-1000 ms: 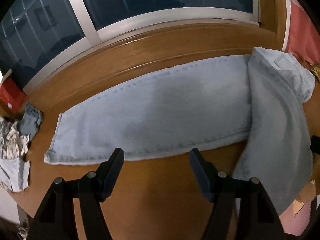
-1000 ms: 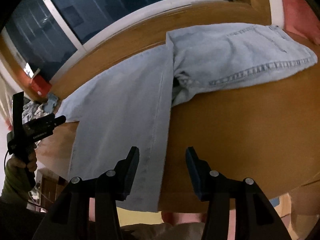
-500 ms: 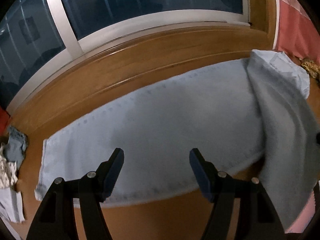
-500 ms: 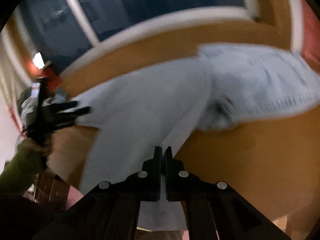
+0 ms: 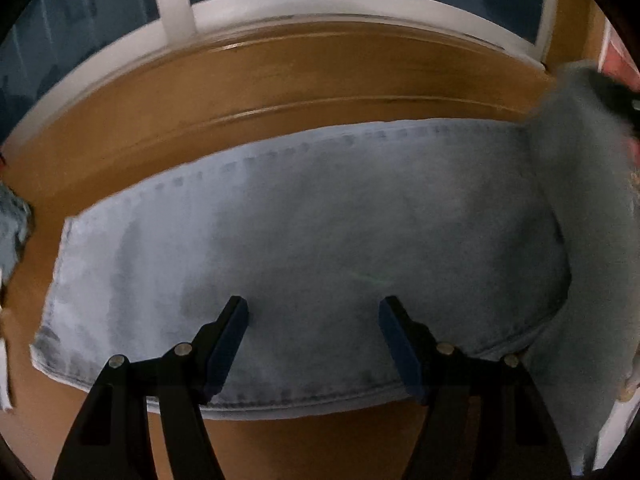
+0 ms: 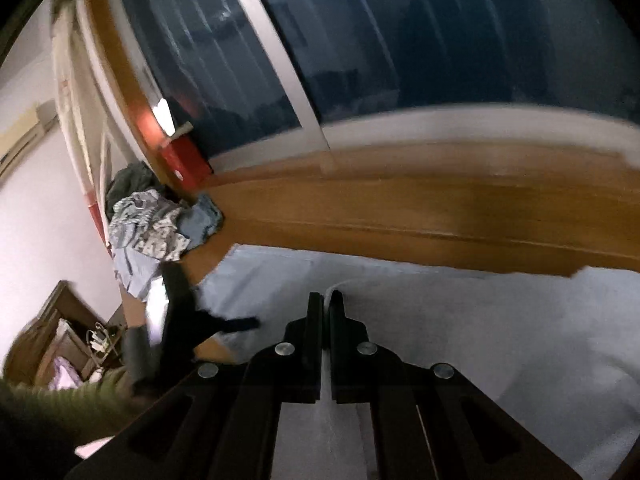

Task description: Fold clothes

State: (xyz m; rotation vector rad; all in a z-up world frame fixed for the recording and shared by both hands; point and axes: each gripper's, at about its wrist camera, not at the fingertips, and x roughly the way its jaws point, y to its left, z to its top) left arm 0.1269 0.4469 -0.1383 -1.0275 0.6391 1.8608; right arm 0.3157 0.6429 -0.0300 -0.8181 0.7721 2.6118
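Light blue jeans lie on the wooden table, one leg flat across it. My left gripper hovers over that leg's near seam; its jaws are opening and only flat denim lies beneath them. The other leg rises at the right, lifted by a blurred dark shape, my right gripper. In the right wrist view my right gripper is shut on a thin fold of the jeans. The left gripper shows there as a dark shape held by a hand with a green sleeve.
A pile of other clothes sits at the table's far left end beside a red box. A dark window with a white frame runs along the back. A bit of that pile shows at the left edge.
My right gripper shut on the hanging jeans leg, then rose and swung with it over the table. My left gripper moved forward and down over the flat leg.
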